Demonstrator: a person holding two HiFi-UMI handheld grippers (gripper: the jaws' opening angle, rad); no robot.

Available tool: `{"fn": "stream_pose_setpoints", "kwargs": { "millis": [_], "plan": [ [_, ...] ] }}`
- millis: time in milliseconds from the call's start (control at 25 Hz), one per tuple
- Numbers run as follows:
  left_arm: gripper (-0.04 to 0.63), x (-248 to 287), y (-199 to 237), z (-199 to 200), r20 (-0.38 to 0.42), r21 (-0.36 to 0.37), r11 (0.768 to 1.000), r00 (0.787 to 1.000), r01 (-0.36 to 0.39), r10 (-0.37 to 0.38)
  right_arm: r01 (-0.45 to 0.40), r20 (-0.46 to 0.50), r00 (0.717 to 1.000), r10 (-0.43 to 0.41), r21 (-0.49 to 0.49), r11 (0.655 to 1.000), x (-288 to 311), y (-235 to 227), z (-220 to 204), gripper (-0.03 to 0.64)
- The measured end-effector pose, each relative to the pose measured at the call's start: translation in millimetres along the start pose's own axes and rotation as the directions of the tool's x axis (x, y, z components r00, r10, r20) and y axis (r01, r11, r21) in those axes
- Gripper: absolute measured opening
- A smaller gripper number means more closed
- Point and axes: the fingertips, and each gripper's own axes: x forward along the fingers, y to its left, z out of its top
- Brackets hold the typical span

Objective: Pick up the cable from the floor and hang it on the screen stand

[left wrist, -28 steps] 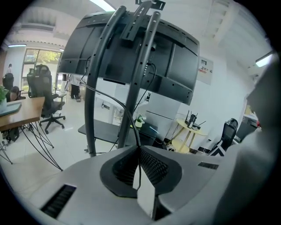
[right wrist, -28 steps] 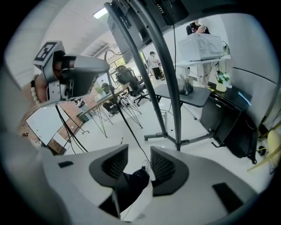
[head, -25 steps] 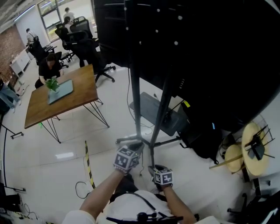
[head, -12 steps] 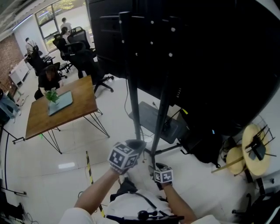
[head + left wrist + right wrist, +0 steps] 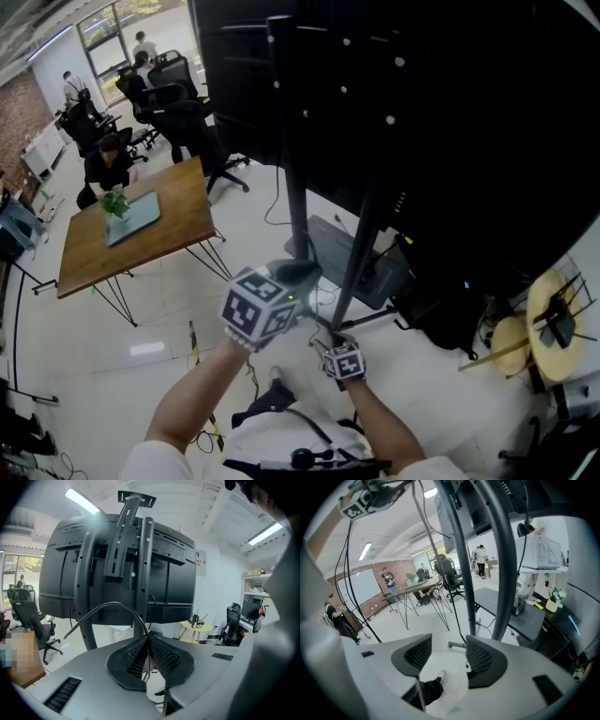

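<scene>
the thin dark cable (image 5: 110, 605) arcs smoothly toward 10 o'clock out of the left gripper (image 5: 148, 656), whose ribbed black pads are pinched together on it. the screen stand (image 5: 144, 569), round black tubes, rises at 12 o'clock. the right gripper (image 5: 446, 654) has just been opening, its ridged pads wide apart with nothing between them.

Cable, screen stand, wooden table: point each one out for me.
cable (image 5: 115, 603), left gripper view, top of its arc.
screen stand (image 5: 296, 183), head view, left upright.
wooden table (image 5: 183, 202), head view, bare tabletop.
</scene>
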Motion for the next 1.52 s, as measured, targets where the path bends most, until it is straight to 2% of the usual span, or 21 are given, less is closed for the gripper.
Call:
{"fn": "stream_pose_setpoints", "kwargs": {
  "millis": [360,520,720,840,960,1080,1200,1320,1400,1520],
  "plan": [
    [0.014,-24,4,58,0.023,0.095,0.995,1.0,-0.003,0.001,-0.004,0.002,1.0,0.004,0.01,1.0,34,11,16,0.255],
    [0.014,-37,0,71,0.039,0.112,0.994,0.999,-0.001,-0.004,0.031,0.024,0.999,-0.031,-0.013,0.999,43,9,30,0.253],
    [0.014,-49,2,78,0.074,0.094,0.996,0.997,-0.005,-0.002,0.076,0.021,0.997,-0.076,-0.032,0.997,55,2,33,0.104],
    [0.014,-56,0,84,0.083,0.079,0.997,0.996,0.009,-0.015,0.102,0.047,0.994,-0.1,-0.028,0.994,60,-5,42,0.108],
    [0.014,-64,-4,90,0.092,0.085,0.996,0.995,0.018,-0.026,0.105,0.071,0.992,-0.101,-0.049,0.993,62,-2,62,0.225],
    [0.014,-65,-1,94,0.107,0.086,0.996,0.994,0.005,-0.015,0.118,0.049,0.992,-0.115,-0.067,0.991,67,-6,63,0.073],
    [0.014,-66,8,92,0.117,0.082,0.997,0.993,-0.013,0.003,0.147,0.043,0.989,-0.144,-0.1,0.984,63,-10,61,0.032],
    [0.014,-72,37,88,0.125,0.087,0.991,0.988,-0.104,0.093,0.15,0.043,0.988,-0.147,-0.094,0.984,48,-13,56,0.031],
    [0.014,-74,62,76,0.117,0.061,0.984,0.98,-0.169,0.162,0.146,0.068,0.987,-0.142,-0.06,0.987,28,-18,51,0.031],
    [0.014,-71,82,48,0.125,-0.064,0.982,0.975,-0.175,0.182,0.145,0.198,0.971,-0.135,-0.036,0.989,-27,-25,73,0.031]
  ]
}}
